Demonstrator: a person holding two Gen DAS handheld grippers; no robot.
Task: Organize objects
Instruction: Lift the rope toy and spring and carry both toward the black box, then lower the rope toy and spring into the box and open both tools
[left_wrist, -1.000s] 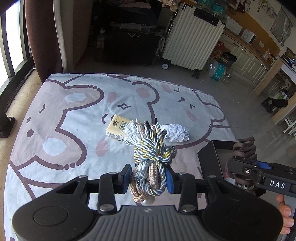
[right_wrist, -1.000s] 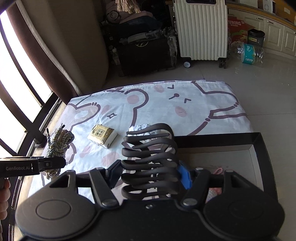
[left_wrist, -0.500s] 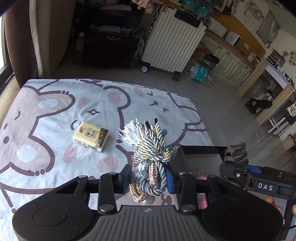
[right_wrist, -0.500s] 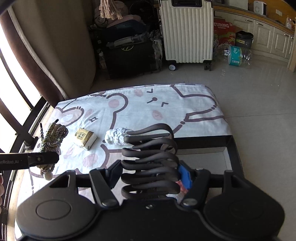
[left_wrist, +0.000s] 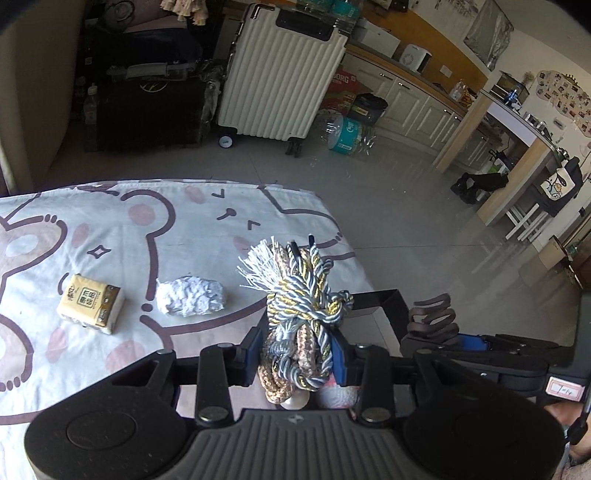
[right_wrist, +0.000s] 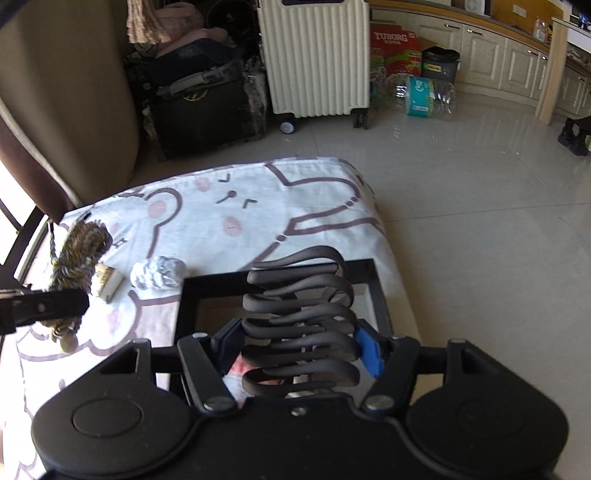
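Observation:
My left gripper (left_wrist: 297, 356) is shut on a bundle of twisted grey, gold and brown cord (left_wrist: 303, 306) and holds it above the near left edge of a black box (left_wrist: 391, 302). The cord also shows in the right wrist view (right_wrist: 79, 251). My right gripper (right_wrist: 299, 347) is shut on a black wavy spring-like clip (right_wrist: 299, 314) over the black box (right_wrist: 378, 295). Something pink and white lies inside the box (right_wrist: 240, 369). A yellow tissue pack (left_wrist: 90, 299) and a crumpled white wad (left_wrist: 188, 297) lie on the cloth.
The bear-print cloth (left_wrist: 147, 229) covers the table, whose far edge drops to a tiled floor. A white suitcase (left_wrist: 284, 74), black bags and kitchen cabinets stand beyond. A curtain (right_wrist: 55, 110) hangs at the left.
Both grippers have moved right, toward the black box, each keeping its load. The cord bundle has gone from over the tissue pack and white wad to the box's edge.

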